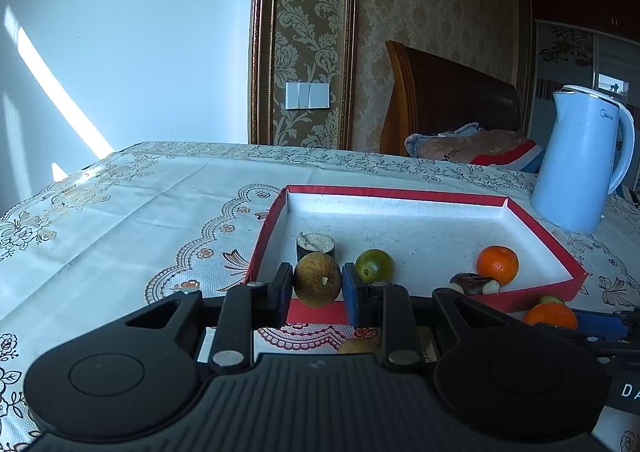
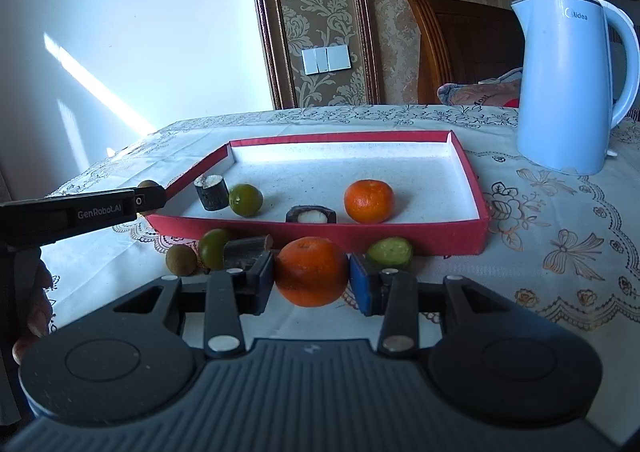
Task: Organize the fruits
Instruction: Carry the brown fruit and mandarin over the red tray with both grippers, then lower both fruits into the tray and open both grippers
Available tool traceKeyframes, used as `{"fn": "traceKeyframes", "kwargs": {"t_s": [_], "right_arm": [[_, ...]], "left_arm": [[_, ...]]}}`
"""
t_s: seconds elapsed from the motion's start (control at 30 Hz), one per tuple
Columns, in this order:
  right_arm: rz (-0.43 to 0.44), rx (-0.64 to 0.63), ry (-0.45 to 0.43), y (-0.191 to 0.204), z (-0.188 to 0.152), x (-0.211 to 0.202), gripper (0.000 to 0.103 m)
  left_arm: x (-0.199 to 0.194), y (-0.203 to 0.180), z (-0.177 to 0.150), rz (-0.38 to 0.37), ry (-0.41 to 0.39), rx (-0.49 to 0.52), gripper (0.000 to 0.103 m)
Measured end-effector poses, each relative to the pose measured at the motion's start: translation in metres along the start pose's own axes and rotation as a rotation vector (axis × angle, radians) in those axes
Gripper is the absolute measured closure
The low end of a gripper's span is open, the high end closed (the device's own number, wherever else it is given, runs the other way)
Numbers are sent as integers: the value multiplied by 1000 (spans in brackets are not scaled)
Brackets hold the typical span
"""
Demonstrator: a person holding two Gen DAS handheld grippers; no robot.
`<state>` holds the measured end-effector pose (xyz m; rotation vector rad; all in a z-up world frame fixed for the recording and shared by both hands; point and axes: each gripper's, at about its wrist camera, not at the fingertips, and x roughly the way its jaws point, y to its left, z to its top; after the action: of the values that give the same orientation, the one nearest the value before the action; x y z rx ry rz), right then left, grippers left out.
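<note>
Carrying two fruits at once, you should treat the left one first: your left gripper [image 1: 317,286] is clenched on a small brown round fruit [image 1: 318,280], held at the near left corner of the red tray [image 1: 544,228], just past its front wall. Ahead of those fingers, inside the tray, a dark cut stub [image 1: 315,246] sits just beyond the fruit and a green fruit [image 1: 374,265] just to its right, so I'd judge you should push forward only a little, keep left of the green one, and lower before letting go so the round fruit doesn't roll. Your right gripper [image 2: 311,278] is grasping an orange [image 2: 311,271] in front of the tray's front wall, low over the tablecloth [image 2: 560,252]. Lift it clear of that wall and aim for the bare floor, right of the orange already inside [image 2: 369,201]. Loose pieces to its left remain outside, including a green fruit [image 2: 212,254] and a brown one [image 2: 181,260].
</note>
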<state>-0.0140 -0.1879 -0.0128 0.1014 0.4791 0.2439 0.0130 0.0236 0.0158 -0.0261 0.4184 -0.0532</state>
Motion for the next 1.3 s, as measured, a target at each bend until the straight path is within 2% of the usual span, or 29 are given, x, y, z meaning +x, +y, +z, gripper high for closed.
{"fn": "traceKeyframes", "kwargs": {"t_s": [0.2, 0.37, 0.63, 1.3], "right_arm": [[-35, -10, -48, -10, 22, -2, 65], [-97, -18, -69, -25, 38, 7, 65], [-166, 5, -36, -52, 45, 34, 65], [-208, 5, 38, -58, 39, 64, 65]], "left_arm": [[15, -1, 8, 22, 1, -6, 77], [30, -3, 15, 55, 5, 2, 77], [52, -2, 19, 76, 53, -24, 77], [78, 0, 12, 85, 122, -23, 77]]}}
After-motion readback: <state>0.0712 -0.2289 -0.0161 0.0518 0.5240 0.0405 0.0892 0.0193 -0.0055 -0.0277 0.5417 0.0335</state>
